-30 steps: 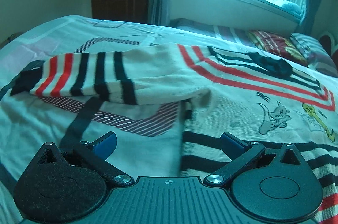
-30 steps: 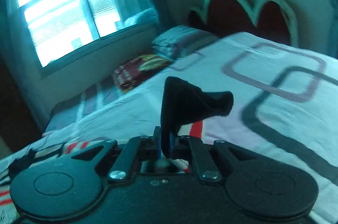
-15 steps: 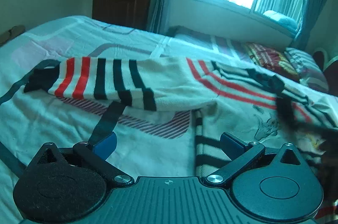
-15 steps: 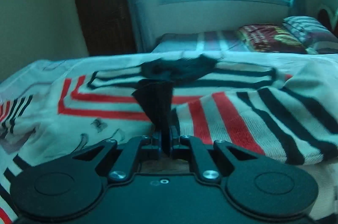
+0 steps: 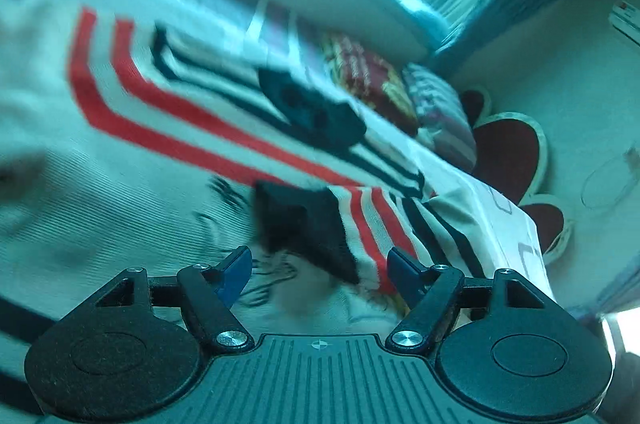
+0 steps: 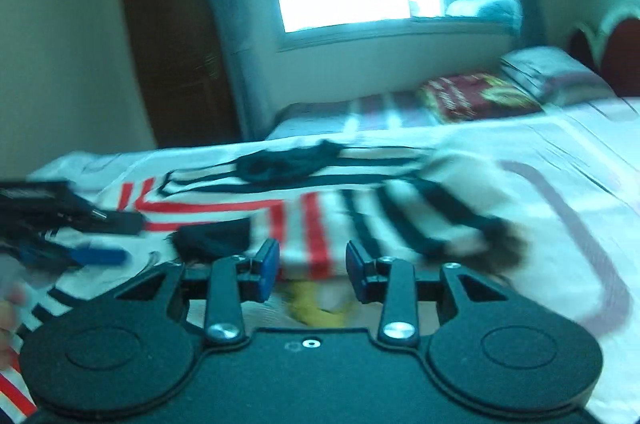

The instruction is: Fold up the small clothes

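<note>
Across the middle of the bed (image 6: pixel 580 160) lies a small cream sweater (image 5: pixel 120 192) with red and black stripes, its dark collar (image 5: pixel 312 108) toward the far edge where 2 pillows sit by the window. 1 striped sleeve (image 5: pixel 384 224) is folded inward over the chest, its black cuff (image 5: pixel 296 220) resting on the front just beyond the left gripper (image 5: pixel 320 264). That tool's blue fingers (image 5: pixel 236 268) stand wide apart with nothing between them. The right gripper (image 6: pixel 312 268) likewise has its pads separated and holds nothing, poised just above the folded sleeve. Both views are motion-blurred.
</note>
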{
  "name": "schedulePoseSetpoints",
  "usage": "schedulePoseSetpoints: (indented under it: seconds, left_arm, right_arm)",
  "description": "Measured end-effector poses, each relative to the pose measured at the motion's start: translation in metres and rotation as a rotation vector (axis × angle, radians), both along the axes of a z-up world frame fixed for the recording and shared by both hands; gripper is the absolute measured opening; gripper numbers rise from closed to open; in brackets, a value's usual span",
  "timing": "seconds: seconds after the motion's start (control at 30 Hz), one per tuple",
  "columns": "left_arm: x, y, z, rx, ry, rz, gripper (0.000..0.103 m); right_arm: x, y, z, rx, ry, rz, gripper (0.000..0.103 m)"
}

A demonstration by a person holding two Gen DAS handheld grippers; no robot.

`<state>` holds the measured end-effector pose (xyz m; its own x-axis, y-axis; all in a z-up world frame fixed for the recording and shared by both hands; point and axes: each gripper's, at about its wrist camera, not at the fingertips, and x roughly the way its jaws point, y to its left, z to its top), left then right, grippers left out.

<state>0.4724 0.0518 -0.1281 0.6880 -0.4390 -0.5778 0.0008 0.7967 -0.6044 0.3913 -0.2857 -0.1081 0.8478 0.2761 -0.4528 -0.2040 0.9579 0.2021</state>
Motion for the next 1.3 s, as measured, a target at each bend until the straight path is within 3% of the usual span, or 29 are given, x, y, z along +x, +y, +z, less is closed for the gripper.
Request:
schedulePoseSetpoints:
  seconds: [0.1,0.13,0.17,0.23,0.3,0.47,0.63,0.77,0.83,0.9,0.97,1.07,1.13,1.2,1.23,1.3]
  left_arm:
    - [0.022,-0.021,-0.010,0.021,0.035,0.016,0.074]
    - [0.027,-0.028,-0.010,0.058,0.024,0.019,0.048]
    - [0.034,-0.032,-0.011,0.080,0.029,0.002,0.008]
    - [0.043,-0.034,-0.015,0.068,0.042,-0.022,0.007]
    - [0.042,-0.033,-0.003,0.106,-0.021,-0.033,0.007]
    - [0.031,-0.006,0.029,0.181,-0.134,0.010,0.007]
    - [0.037,0.023,0.023,0.197,-0.106,0.004,0.007]
    - [0.034,0.026,0.006,0.208,-0.071,-0.006,0.007]
    - [0.031,0.028,-0.001,0.204,-0.077,0.018,0.007]
    - [0.024,0.026,-0.002,0.201,-0.117,0.039,0.007]
    - [0.025,0.018,-0.013,0.275,-0.089,0.038,0.007]
    - [0.022,0.018,-0.021,0.280,-0.098,0.041,0.007]
    - [0.022,0.020,-0.019,0.279,-0.098,0.029,0.007]
    - [0.022,0.025,-0.017,0.258,-0.090,0.018,0.010]
    - [0.021,0.028,-0.015,0.259,-0.081,0.018,0.019]
    - [0.013,0.034,-0.007,0.293,-0.099,0.074,0.051]
  right_arm:
    - [-0.003,-0.030,-0.002,0.065,0.024,-0.067,0.039]
    - [-0.002,-0.039,-0.005,0.091,0.037,-0.090,0.039]
    - [-0.004,-0.046,-0.006,0.111,0.048,-0.106,0.039]
    - [-0.003,-0.060,-0.012,0.175,0.071,-0.132,0.039]
    - [-0.002,-0.071,-0.015,0.237,0.088,-0.154,0.040]
    - [0.017,-0.100,-0.031,0.536,0.138,-0.179,0.059]
    - [0.045,-0.116,-0.063,0.811,0.245,-0.202,0.056]
    - [0.065,-0.126,-0.080,0.936,0.285,-0.250,0.049]
    - [0.070,-0.128,-0.078,0.878,0.284,-0.300,0.008]
    - [0.064,-0.124,-0.067,0.811,0.230,-0.301,0.008]
    - [0.065,-0.112,-0.070,0.679,0.245,-0.316,0.008]
    - [0.065,-0.113,-0.076,0.665,0.268,-0.305,0.005]
    - [0.062,-0.112,-0.066,0.626,0.271,-0.270,0.018]
    - [0.046,-0.112,-0.046,0.513,0.204,-0.245,0.026]
    - [0.039,-0.113,-0.037,0.457,0.163,-0.233,0.030]
    - [0.041,-0.120,-0.025,0.400,0.129,-0.201,0.033]
